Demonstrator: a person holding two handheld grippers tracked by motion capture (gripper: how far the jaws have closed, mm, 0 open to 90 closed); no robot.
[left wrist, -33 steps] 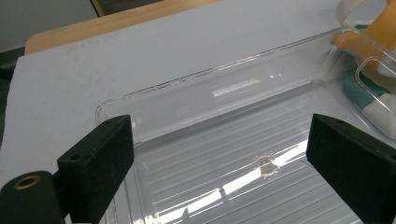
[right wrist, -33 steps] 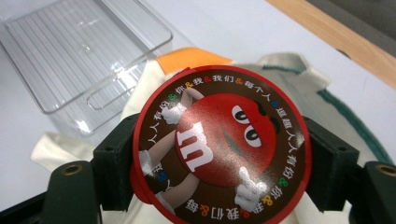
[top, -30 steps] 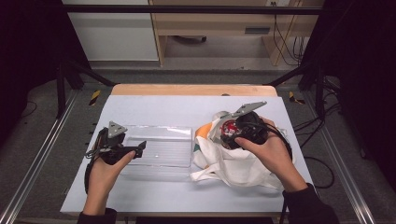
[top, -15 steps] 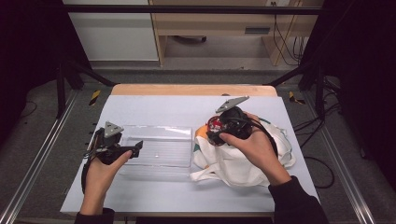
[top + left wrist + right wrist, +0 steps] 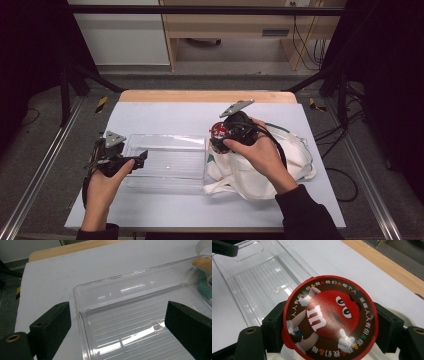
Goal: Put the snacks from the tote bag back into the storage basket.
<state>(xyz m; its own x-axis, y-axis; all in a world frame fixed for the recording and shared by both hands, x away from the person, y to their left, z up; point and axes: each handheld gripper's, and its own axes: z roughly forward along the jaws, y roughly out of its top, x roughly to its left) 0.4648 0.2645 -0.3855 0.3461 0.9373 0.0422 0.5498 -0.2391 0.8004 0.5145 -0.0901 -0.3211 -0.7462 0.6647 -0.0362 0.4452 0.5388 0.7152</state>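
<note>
Carrying the red candy tin [image 5: 218, 131] from the white tote bag [image 5: 280, 165], high view, toward the clear tray [image 5: 165, 162] at its 9 o'clock | left gripper [image 5: 117, 327]: jaws apart, straddling the tray's near corner | right gripper [image 5: 329, 332]: jaws clamped on tin; next, lower it inside; tin's body hidden under lid.

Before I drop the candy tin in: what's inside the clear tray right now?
The clear tray looks empty; its ribbed floor shows bare in both gripper views. The end nearest the white bag is partly hidden by the right gripper and its candy tin.
</note>
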